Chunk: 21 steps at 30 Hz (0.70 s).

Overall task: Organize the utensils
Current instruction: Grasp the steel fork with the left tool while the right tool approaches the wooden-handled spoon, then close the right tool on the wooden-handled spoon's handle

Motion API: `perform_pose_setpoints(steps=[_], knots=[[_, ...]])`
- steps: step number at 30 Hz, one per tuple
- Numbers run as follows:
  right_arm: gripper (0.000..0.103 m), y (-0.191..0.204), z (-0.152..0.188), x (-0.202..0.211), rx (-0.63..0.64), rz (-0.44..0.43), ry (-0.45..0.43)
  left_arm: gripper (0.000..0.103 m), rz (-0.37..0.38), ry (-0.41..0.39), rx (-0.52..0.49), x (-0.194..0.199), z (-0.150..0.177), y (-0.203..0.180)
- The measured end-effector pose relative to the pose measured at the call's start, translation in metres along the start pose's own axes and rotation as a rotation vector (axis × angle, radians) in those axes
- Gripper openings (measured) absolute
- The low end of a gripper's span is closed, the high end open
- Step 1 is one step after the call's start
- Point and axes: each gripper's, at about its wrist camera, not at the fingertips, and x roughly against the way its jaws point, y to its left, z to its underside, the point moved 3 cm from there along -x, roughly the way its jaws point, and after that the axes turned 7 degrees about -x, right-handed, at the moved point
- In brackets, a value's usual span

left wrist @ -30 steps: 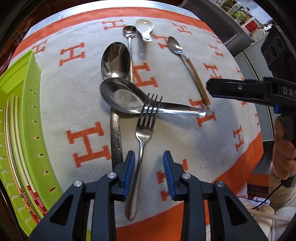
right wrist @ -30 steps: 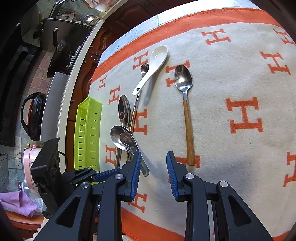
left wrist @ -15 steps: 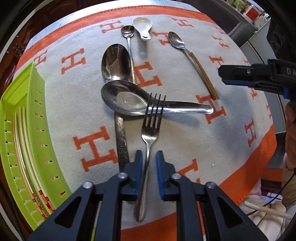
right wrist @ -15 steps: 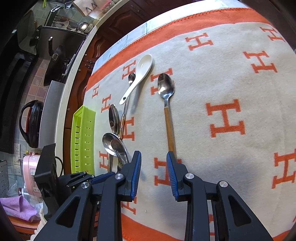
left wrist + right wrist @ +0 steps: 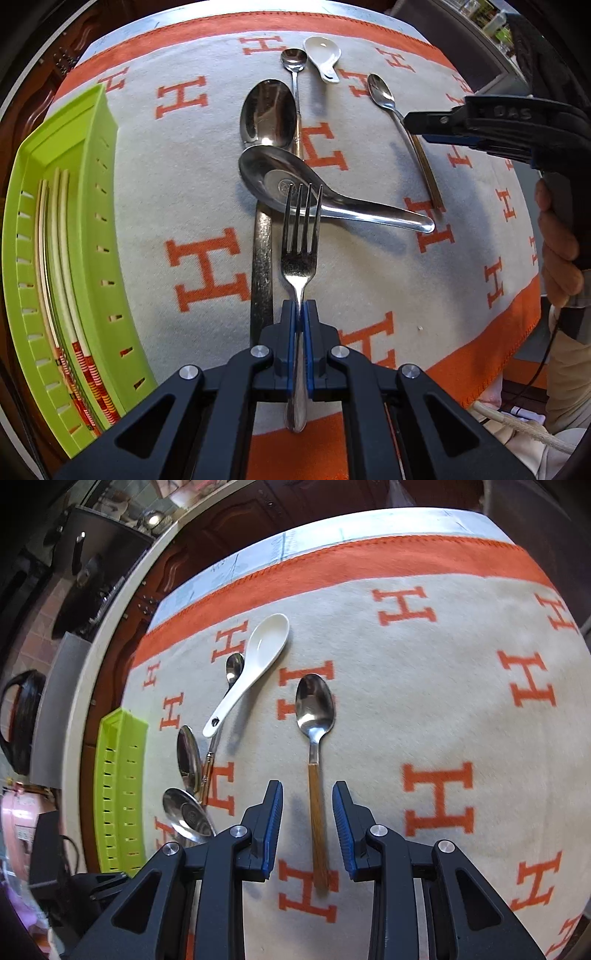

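My left gripper (image 5: 300, 314) is shut on the handle of a steel fork (image 5: 300, 236), whose tines rest on a large steel ladle spoon (image 5: 295, 181). A big steel spoon (image 5: 267, 110), a small spoon (image 5: 294, 61), a white ceramic spoon (image 5: 323, 55) and a wooden-handled spoon (image 5: 402, 122) lie beyond. My right gripper (image 5: 307, 801) is open, its jaws on either side of the wooden-handled spoon (image 5: 317, 775) and above it. The white ceramic spoon (image 5: 258, 657) lies to its left.
A green slotted utensil tray (image 5: 107, 206) with chopsticks (image 5: 59, 266) sits at the blanket's left edge; it also shows in the right wrist view (image 5: 118, 794). A beige and orange blanket (image 5: 207, 206) covers the table. The right gripper's body (image 5: 491, 125) hangs over the right side.
My left gripper closed on the fork's handle. My right gripper moved over the wooden-handled spoon, so its handle now lies between the open jaws.
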Motion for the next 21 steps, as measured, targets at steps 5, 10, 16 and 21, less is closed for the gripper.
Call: perform_pose_setpoints(steps=[5, 10, 16, 21], knots=[[0.007, 0.012, -0.002, -0.02, 0.063, 0.112, -0.007, 0.002, 0.017, -0.023, 0.029, 0.019, 0.007, 0.005], [0.007, 0.003, 0.001, -0.014, 0.012, 0.078, -0.004, 0.002, 0.038, -0.063, 0.071, 0.049, 0.013, 0.019], [0.007, 0.002, 0.018, 0.014, -0.021, -0.031, -0.002, 0.002, 0.025, -0.102, 0.117, 0.077, 0.014, 0.035], [0.007, 0.021, 0.035, 0.043, 0.02, -0.09, -0.024, 0.002, 0.015, -0.147, 0.17, 0.088, 0.018, 0.046]])
